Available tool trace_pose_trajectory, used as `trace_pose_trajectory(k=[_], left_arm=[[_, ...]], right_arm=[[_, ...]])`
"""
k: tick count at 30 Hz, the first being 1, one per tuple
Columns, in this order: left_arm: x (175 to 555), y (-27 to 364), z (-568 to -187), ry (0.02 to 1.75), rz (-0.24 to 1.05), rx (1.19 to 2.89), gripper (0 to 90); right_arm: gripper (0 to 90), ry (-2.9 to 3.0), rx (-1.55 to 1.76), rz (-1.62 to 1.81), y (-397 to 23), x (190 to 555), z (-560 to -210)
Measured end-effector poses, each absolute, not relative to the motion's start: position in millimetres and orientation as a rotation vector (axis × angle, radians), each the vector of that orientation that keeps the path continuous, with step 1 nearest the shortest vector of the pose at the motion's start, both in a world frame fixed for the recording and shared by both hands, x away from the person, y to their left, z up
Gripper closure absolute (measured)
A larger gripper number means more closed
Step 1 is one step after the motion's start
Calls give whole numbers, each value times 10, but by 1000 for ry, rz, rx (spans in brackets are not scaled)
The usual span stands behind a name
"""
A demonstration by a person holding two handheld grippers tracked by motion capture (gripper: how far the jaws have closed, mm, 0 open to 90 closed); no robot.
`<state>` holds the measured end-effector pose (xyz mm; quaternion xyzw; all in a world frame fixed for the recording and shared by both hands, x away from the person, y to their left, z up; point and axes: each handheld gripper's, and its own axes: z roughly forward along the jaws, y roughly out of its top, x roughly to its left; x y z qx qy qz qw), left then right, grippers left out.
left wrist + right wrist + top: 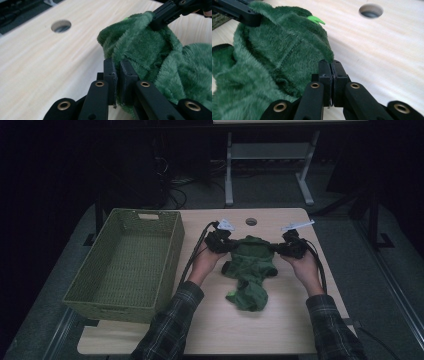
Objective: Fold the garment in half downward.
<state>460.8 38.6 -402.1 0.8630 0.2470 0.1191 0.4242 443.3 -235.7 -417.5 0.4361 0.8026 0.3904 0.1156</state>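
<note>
Green plush garment (pixel 249 270), deep-piled, stretched between the two tongs and draped down toward the near table (pixel 240 330) edge. Plaid sleeves (pixel 172 325) nearest, entering from the bottom of the high view, bare hands beyond them. Left tongs (pixel 226 245) clamped tight on the garment's left upper edge; in the left gripper view, black pads nearly together at (pixel 118 75) with a thin fold of pile pinched between them and the bulk of the cloth bulging to their right. Right tongs (pixel 278 249) likewise pinched on the right upper edge; in the right gripper view, pads pressed together at (pixel 331 75) on the rim of the cloth, the garment massed to their left. Lower part of the garment bunched on the table, nearer than both tongs and between the hands; upper part held taut in the gap from one pair of tongs to the other. Small bright green tab (pixel 315 19) on the cloth beyond the right tongs. Opposite tongs seen gripping the far edge of the cloth at the top of each gripper view. Pale wood-grain table under everything. Round cable hole (pixel 251 221) in the table just beyond the tongs, midway between them. Woven olive basket (pixel 100 297) well to the left of the left tongs, apart from the garment. Dark floor and a white metal stand (pixel 270 155) farthest off.
</note>
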Motion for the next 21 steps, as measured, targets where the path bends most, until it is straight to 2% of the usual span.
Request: trace_pose_trajectory(k=[6, 21], left_arm=[[4537, 404, -3889, 595, 306, 2146, 847], [4183, 559, -3785, 557, 287, 2081, 847]], right_arm=[[883, 2322, 1259, 1183, -2396, 4388, -4032], [882, 2319, 1121, 1275, -2374, 3981, -3866]])
